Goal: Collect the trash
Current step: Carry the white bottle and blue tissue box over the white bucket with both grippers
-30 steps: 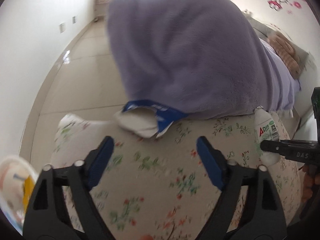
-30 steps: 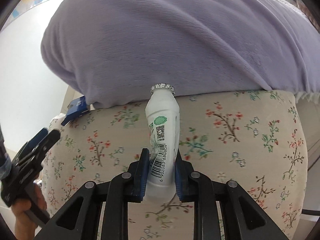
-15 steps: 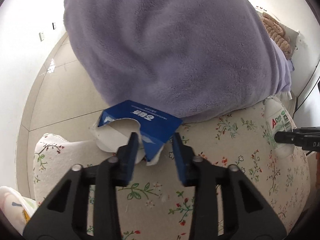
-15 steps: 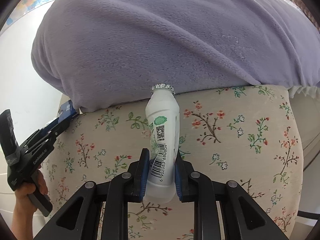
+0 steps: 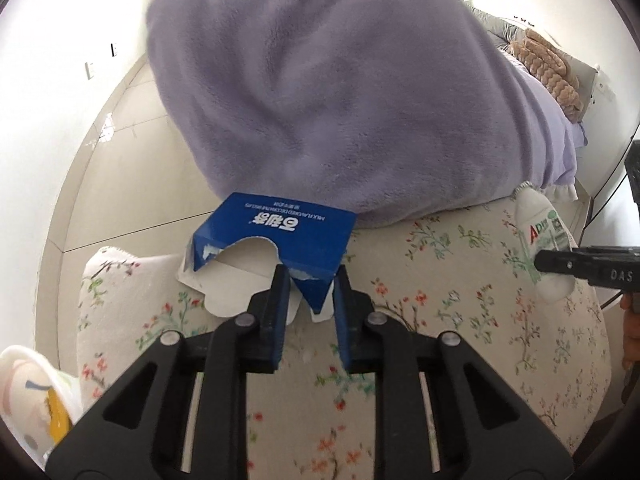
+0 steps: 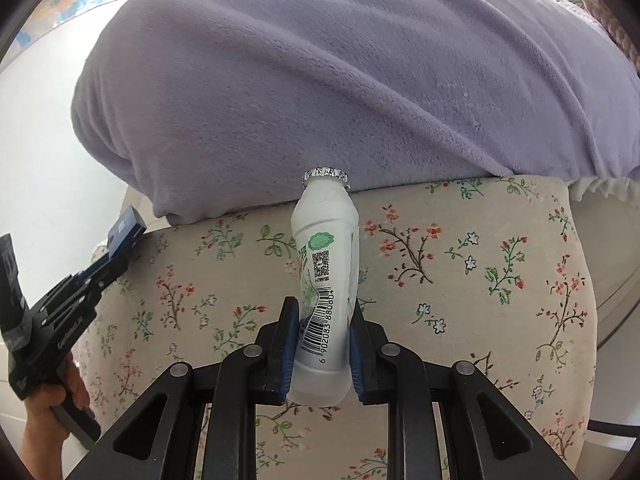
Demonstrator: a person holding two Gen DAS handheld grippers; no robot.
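A torn blue cardboard box [image 5: 280, 236] with white print lies on the floral bedsheet [image 5: 440, 320] at the edge of a purple blanket [image 5: 340, 92]. My left gripper [image 5: 310, 292] is shut on the box's near corner. My right gripper [image 6: 322, 340] is shut on a white plastic drink bottle [image 6: 326, 280] with a barcode and foil rim, held above the sheet. The bottle also shows in the left wrist view [image 5: 542, 240], and the box in the right wrist view [image 6: 126, 230].
The purple blanket is heaped over the bed behind both items. A tiled floor [image 5: 120, 184] and white wall lie to the left. A brown plush throw [image 5: 544, 64] sits far back. A white printed object [image 5: 28, 396] is at the lower left.
My left gripper moved forward onto the blue box and closed from wide open onto its corner. My right gripper kept hold of the bottle, shifting slightly.
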